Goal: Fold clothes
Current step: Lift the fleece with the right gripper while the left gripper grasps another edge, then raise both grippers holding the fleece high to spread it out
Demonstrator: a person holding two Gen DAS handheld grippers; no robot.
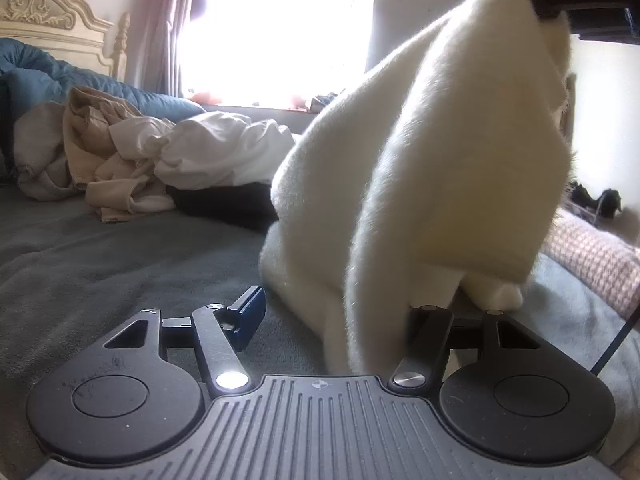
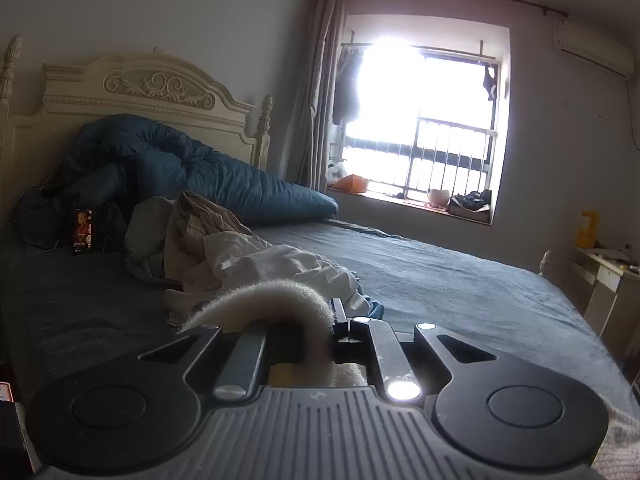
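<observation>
Cream fleece garment (image 1: 420, 152), thick and fuzzy, hoisted off a grey bed (image 1: 100, 272) and hanging as a tall soft cone through the centre and right of the left wrist view. Pinched at its peak, upper right of the frame, by the right gripper (image 1: 540, 4), black and hard-edged, with fingers drawn narrow on a fold of the pile. Lower hem pooled in rounded lobes on the sheet, one lobe falling between the fingers of the left gripper (image 1: 340, 316) at the bottom of the frame. Left blue finger pad (image 1: 250, 316) clear of the cloth, the right finger buried behind the fleece; fingers set moderately wide, contact with the cloth impossible to confirm.

From the right wrist view, only a curled, napped strip of the same fleece (image 2: 276, 300) arching over the right gripper's (image 2: 312, 332) closed fingers at lower centre, the rest of the garment cut off below the frame.

Crumpled heap of beige and white clothes (image 1: 132, 160), thin and creased, at middle left on the bed, over something dark and only partly seen. Behind it a puffy teal quilt (image 2: 192, 172) slumped against a carved cream headboard (image 2: 132, 92). Window (image 2: 420, 128) blown out by daylight, barred below, curtain (image 2: 316, 92) gathered at its left. Pink knitted fabric (image 1: 600, 264) cropped at the right edge.
</observation>
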